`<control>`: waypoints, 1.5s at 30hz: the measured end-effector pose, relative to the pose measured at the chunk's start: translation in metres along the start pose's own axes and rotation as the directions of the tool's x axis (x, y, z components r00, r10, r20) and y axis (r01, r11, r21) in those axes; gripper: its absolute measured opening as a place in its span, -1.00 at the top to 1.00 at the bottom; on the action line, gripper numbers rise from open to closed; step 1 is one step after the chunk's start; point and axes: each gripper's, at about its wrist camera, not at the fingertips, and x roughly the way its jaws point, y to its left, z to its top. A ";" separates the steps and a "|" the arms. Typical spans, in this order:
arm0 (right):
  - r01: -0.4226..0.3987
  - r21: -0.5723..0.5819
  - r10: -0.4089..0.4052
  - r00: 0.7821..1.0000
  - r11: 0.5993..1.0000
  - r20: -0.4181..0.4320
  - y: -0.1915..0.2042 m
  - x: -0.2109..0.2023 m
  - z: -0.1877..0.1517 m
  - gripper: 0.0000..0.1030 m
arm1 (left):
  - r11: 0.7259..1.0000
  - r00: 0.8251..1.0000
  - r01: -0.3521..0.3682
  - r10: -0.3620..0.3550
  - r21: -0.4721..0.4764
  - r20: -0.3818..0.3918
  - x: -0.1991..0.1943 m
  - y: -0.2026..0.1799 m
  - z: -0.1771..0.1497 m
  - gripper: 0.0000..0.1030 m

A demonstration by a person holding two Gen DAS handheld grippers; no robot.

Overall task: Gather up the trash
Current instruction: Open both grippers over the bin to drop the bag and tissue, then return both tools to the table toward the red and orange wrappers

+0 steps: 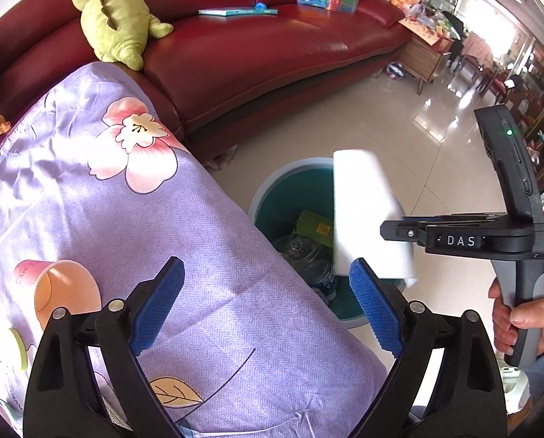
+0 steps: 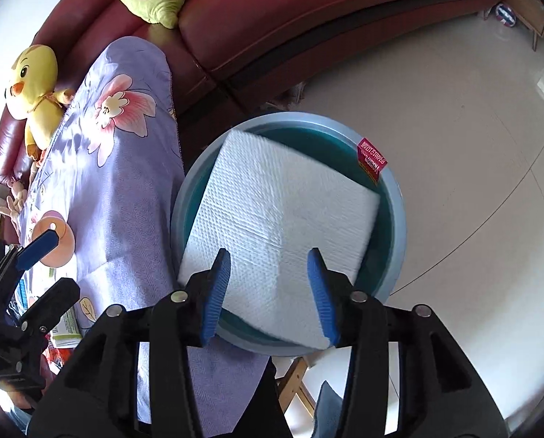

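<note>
Right gripper [image 2: 270,292] has its jaws parted, and the white paper towel [image 2: 279,219] sits loose between the fingers, right over the teal bin [image 2: 396,226]. Left gripper [image 1: 268,306] is wide open, empty. The towel's light, so it could drift past the rim onto the floor [image 2: 454,127].

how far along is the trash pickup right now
Done: the teal bin already holds a green carton and a plastic bottle. In hand: the right gripper stands open over the bin, with the white paper napkin between its pads, seemingly released. Left: an orange paper cup lies on the floral cloth near the open, empty left gripper.
</note>
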 end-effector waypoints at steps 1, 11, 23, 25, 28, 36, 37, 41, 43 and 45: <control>0.002 0.002 -0.002 1.000 1.000 -0.001 0.000 0.000 0.001 0.16 | 1.000 1.000 0.003 -0.003 -0.006 0.003 -0.001 0.001 0.000 -0.79; 0.020 0.013 -0.020 1.000 1.000 -0.010 0.005 -0.006 0.002 -0.49 | 0.998 1.000 0.028 -0.028 -0.054 -0.009 0.000 0.020 -0.010 -0.79; 0.063 -0.029 -0.063 0.998 0.998 -0.028 0.041 -0.028 -0.018 -0.60 | 0.996 0.999 0.034 -0.032 -0.088 0.026 -0.031 0.039 -0.033 -0.79; 0.053 -0.044 -0.055 0.998 0.998 -0.035 0.052 -0.030 -0.024 -0.60 | 0.995 0.999 0.033 -0.030 -0.095 0.028 -0.037 0.046 -0.039 -0.79; 0.044 -0.088 -0.048 0.998 0.995 -0.040 0.075 -0.031 -0.032 -0.60 | 0.994 0.999 0.017 -0.012 -0.104 0.042 -0.051 0.056 -0.051 -0.79; 0.013 -0.207 -0.024 0.998 0.978 -0.056 0.142 -0.035 -0.059 -0.60 | 0.986 0.997 -0.035 0.046 -0.162 0.067 -0.097 0.090 -0.093 -0.79; 0.010 -0.224 -0.023 0.998 0.975 -0.059 0.151 -0.035 -0.063 -0.60 | 0.984 0.996 -0.043 0.055 -0.171 0.069 -0.103 0.095 -0.100 -0.79; -0.008 -0.290 -0.014 0.997 0.957 -0.074 0.189 -0.036 -0.079 -0.60 | 0.975 0.993 -0.080 0.097 -0.209 0.073 -0.124 0.117 -0.127 -0.79; -0.018 -0.323 -0.009 0.997 0.946 -0.082 0.207 -0.036 -0.088 -0.60 | 0.968 0.990 -0.104 0.123 -0.229 0.072 -0.135 0.129 -0.141 -0.79; -0.034 -0.356 0.000 0.995 0.934 -0.095 0.226 -0.036 -0.098 -0.60 | 0.959 0.986 -0.127 0.150 -0.252 0.073 -0.146 0.143 -0.158 -0.79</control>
